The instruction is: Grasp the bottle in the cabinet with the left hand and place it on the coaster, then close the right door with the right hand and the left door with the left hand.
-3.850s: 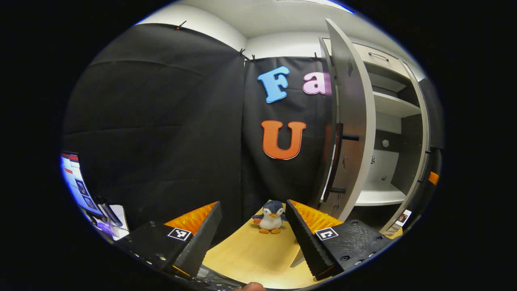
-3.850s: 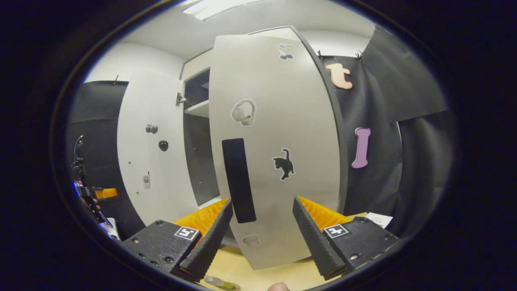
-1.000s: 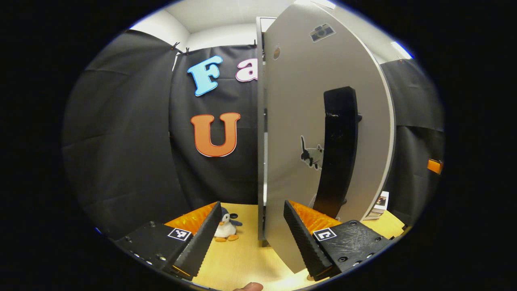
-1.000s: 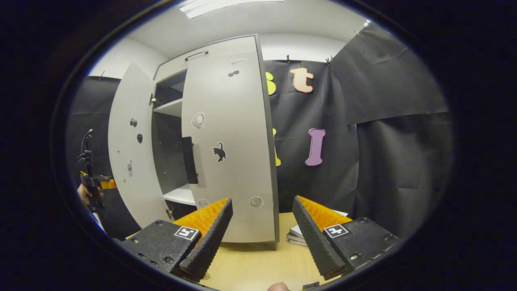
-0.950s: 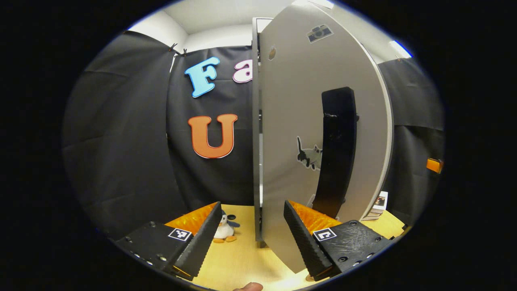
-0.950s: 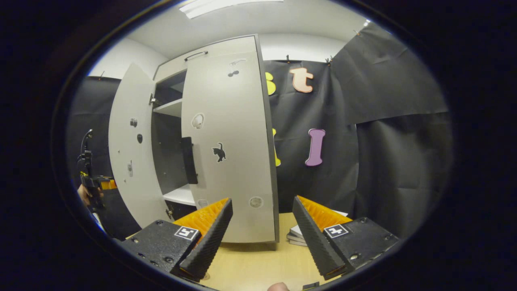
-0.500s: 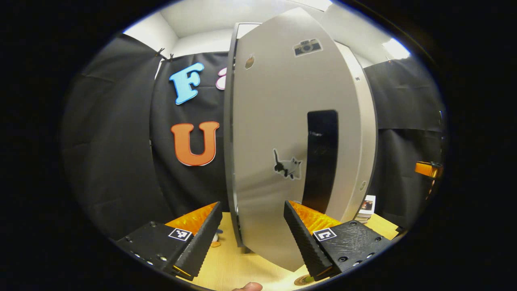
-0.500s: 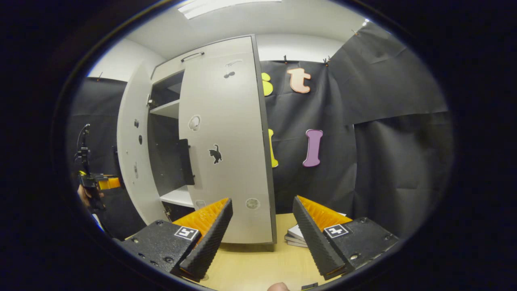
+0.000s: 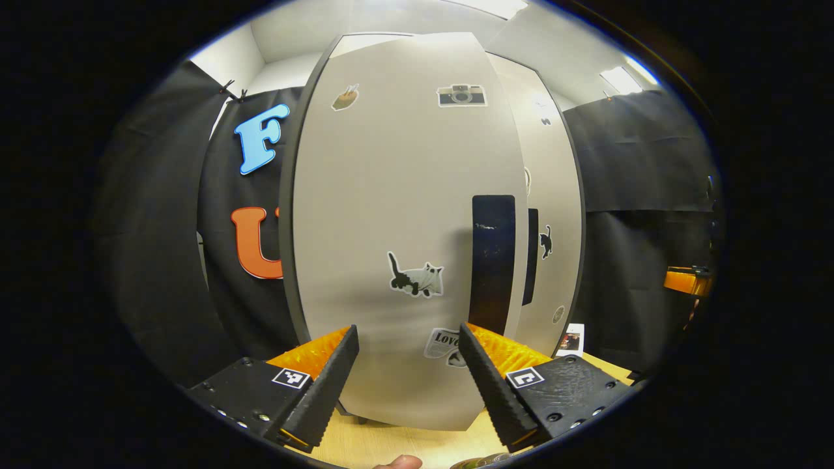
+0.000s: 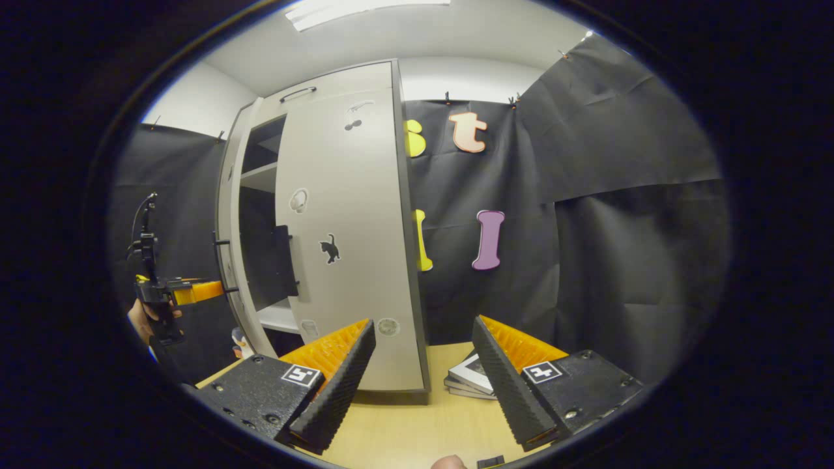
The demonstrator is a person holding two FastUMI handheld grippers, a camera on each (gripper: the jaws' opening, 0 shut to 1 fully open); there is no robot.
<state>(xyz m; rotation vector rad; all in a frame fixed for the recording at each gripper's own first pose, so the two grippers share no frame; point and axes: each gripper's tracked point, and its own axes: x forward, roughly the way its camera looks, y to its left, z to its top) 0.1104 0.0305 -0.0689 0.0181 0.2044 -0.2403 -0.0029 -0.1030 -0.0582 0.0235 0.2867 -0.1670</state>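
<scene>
While the left door [image 9: 397,228] stands just ahead of your left gripper [image 9: 407,371], its fingers spread and empty, push straight forward; its handle [image 9: 493,260] runs upright. Your right gripper [image 10: 423,365], also spread and empty, faces the right door [image 10: 352,247].

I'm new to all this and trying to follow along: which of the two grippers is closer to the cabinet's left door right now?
Left. The left gripper is right at the left door, its open fingers facing the door's front. The right gripper hangs farther back, off the right door.
</scene>
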